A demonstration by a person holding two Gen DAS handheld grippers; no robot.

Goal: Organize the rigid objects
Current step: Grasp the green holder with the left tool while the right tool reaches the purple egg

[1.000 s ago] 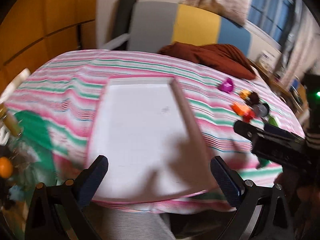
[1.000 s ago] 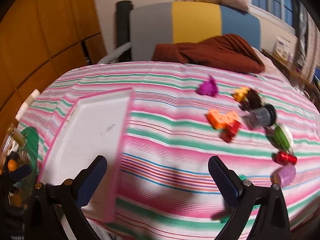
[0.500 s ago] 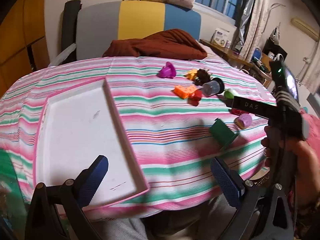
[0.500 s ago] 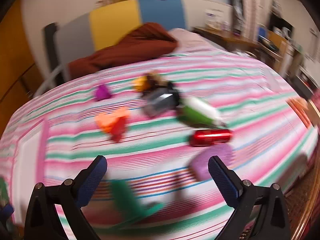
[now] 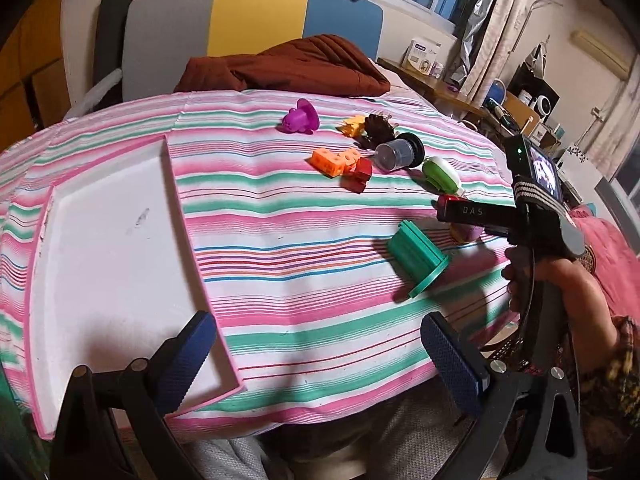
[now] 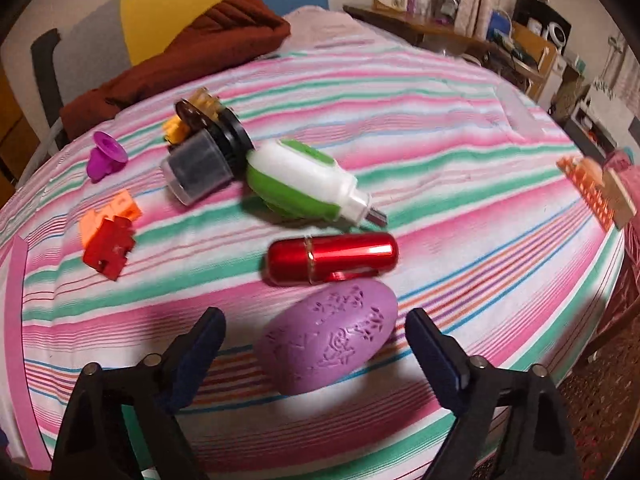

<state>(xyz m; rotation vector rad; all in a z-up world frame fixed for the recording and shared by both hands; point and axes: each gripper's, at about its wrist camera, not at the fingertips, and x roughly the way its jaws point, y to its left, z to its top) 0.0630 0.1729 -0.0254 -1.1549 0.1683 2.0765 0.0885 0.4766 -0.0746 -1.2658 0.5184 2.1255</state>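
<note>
At the far left of the striped tabletop [image 5: 304, 248] lies the white tray [image 5: 108, 240] with its pink rim, bare, and the left tongs [image 5: 320, 360] hang over its near corner with jaws spread wide and nothing between them. Right of the tray, scattered well apart from it, sit a purple flanged piece [image 5: 300, 118], orange blocks [image 5: 334, 160] touching a red block [image 5: 359, 174], a clear cup on a black base [image 5: 398, 152], a green-and-white plug-in [image 6: 298, 182] and a green flanged part [image 5: 420, 256]. Farthest right, the right tongs [image 6: 316, 348] straddle the purple oval case [image 6: 328, 336]; their jaws have just been closing in, yet a gap shows on each side and the pads do not touch it. Just behind it, probably touching, lies the red metal tube [image 6: 332, 258]. The case looks like hard, light, smooth plastic with embossed flowers; its rounded sides could squirt out of a pinch, so taking it square across the narrow middle seems safest. Its underside is hidden, and in the left wrist view the right tool covers most of it and the red tube. Whether it is solid or hollow cannot be told.
</note>
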